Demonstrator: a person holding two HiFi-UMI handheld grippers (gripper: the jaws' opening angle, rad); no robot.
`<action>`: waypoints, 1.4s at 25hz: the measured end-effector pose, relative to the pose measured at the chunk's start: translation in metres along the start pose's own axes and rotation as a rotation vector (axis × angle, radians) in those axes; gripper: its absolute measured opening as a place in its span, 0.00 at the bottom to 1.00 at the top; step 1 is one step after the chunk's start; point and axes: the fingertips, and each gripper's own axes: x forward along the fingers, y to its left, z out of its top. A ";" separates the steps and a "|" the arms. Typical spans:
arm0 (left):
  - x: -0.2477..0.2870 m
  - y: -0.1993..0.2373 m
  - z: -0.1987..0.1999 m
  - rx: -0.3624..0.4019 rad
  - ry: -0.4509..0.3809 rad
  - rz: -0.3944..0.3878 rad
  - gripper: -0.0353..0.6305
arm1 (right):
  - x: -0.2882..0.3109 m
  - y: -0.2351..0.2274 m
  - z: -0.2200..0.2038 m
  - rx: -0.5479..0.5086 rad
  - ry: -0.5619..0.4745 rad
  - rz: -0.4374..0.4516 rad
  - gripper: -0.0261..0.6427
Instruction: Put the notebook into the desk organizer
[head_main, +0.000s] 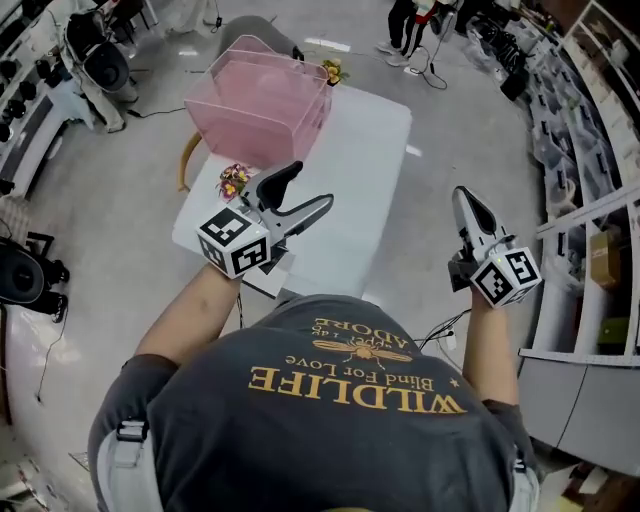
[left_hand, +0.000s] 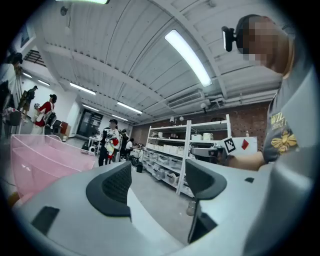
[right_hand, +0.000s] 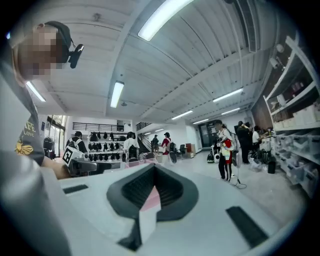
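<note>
Head view: one white surface (head_main: 370, 150) carries one pink translucent desk organizer (head_main: 258, 105) and two small flower bunches, one (head_main: 233, 181) at its near corner and one (head_main: 333, 70) at its far corner. One flat pale item, apparently the notebook (head_main: 268, 282), lies at the near edge outside the organizer, mostly hidden under your left claw (head_main: 305, 190). Your right claw (head_main: 466, 205) hangs beyond the surface, over the floor. Left gripper view: the left claw (left_hand: 157, 172) is spread wide with nothing between its two pads, and the organizer (left_hand: 40, 160) is cut off at the left. Right gripper view: the right claw (right_hand: 152, 170) is pressed together at its tips, pinching nothing. A pink sliver shows through the gap.
</note>
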 end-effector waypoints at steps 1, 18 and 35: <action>0.000 -0.001 -0.001 -0.001 -0.005 0.026 0.56 | 0.001 -0.004 -0.001 0.001 0.002 0.020 0.04; -0.186 0.088 -0.164 -0.386 0.093 0.661 0.52 | 0.106 0.041 -0.022 -0.033 0.107 0.316 0.04; -0.242 0.100 -0.341 -0.884 0.120 0.934 0.56 | 0.206 0.124 -0.108 -0.084 0.210 0.564 0.04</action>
